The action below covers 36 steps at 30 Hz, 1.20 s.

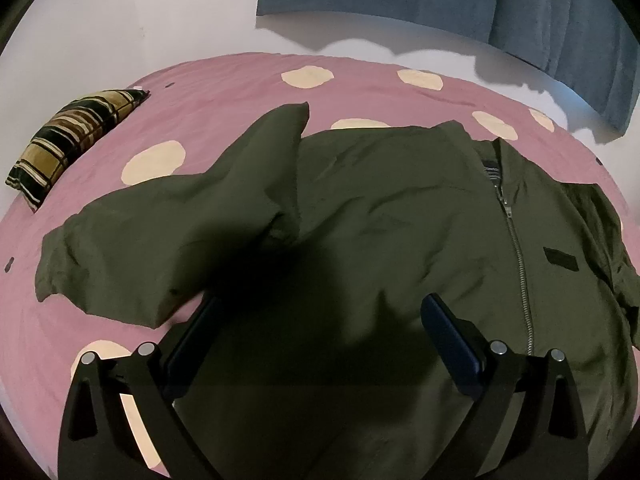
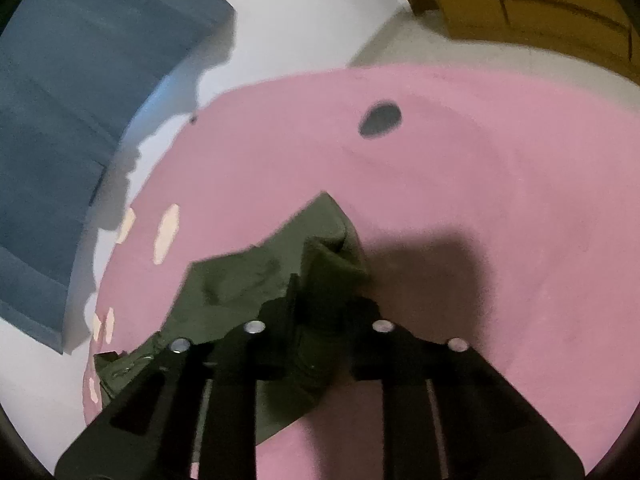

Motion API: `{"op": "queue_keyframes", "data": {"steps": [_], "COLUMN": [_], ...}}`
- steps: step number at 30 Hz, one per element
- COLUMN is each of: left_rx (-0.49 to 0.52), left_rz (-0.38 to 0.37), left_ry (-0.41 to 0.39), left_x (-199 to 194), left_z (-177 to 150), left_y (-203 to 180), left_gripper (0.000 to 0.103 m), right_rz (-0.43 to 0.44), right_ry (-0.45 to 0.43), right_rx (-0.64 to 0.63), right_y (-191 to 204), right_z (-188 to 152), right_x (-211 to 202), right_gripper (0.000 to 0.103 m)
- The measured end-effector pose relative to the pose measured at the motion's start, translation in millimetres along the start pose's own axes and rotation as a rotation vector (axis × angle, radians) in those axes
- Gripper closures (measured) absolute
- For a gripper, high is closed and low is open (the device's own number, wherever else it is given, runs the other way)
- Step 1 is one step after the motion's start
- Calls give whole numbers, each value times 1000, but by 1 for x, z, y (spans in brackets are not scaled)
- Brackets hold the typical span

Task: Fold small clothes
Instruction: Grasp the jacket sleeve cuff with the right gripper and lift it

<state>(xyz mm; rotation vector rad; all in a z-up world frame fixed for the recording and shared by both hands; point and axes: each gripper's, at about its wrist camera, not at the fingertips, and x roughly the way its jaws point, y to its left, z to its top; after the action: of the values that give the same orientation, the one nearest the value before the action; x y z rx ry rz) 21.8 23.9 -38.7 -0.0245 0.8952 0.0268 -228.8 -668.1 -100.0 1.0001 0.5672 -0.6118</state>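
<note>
Your right hand-held gripper (image 2: 320, 300) pinches the jacket sleeve (image 2: 320, 248) at lower centre; left hand-held gripper (image 1: 320, 312) hangs open, empty. A thin pinch may slip when you lift.

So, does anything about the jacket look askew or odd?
Yes. One sleeve of the jacket is bent back at an angle, not flat. The right gripper pinches a bunched part of the cloth.

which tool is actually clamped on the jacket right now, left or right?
The right tool: closed on a bunched fold of the green jacket. The left tool hovers over the jacket, jaws wide, gripping nothing.
</note>
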Motion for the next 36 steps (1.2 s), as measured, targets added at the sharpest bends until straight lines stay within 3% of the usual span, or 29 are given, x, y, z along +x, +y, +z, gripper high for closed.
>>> {"op": "queue_keyframes", "data": {"steps": [3, 5, 12, 15, 17, 19, 21, 25, 30, 33, 36], "left_rx": [-4, -11, -31, -20, -12, -10, -31, -93, -187, -293, -422], "left_rz": [-1, -2, -3, 4, 19, 26, 22, 26, -44, -66, -134], "left_ry": [-5, -11, -9, -25, -39, -45, -49, -47, -49, -35, -9], "left_x": [-2, -2, -2, -8, -11, -14, -18, -25, -34, -39, -34], "left_z": [0, 0, 0, -2, -4, -7, -9, -13, -19, -24, -35], "left_y": [3, 7, 22, 31, 39, 51, 67, 106, 172, 219, 264], "left_gripper": [4, 4, 4, 4, 4, 4, 4, 4, 4, 4, 4], "right_rz": [-34, -109, -135, -157, -208, -214, -181, -48, 93, 169, 232], "right_ry": [-80, -124, -50, -71, -135, -195, -234, -207, -94, -7, 60], "right_rx": [-2, 3, 44, 84, 62, 25, -41, -173, -386, -471, -529], "right_y": [-9, -21, -49, -46, -33, -13, 17, 81, 170, 210, 241], "right_z": [6, 9, 6, 8, 6, 0, -11, -36, -91, -128, -161], "right_x": [-26, -37, -22, -29, -44, -55, -67, -69, -56, -44, -38], "right_gripper": [88, 89, 84, 65, 49, 41, 39, 37, 31, 31, 31]}}
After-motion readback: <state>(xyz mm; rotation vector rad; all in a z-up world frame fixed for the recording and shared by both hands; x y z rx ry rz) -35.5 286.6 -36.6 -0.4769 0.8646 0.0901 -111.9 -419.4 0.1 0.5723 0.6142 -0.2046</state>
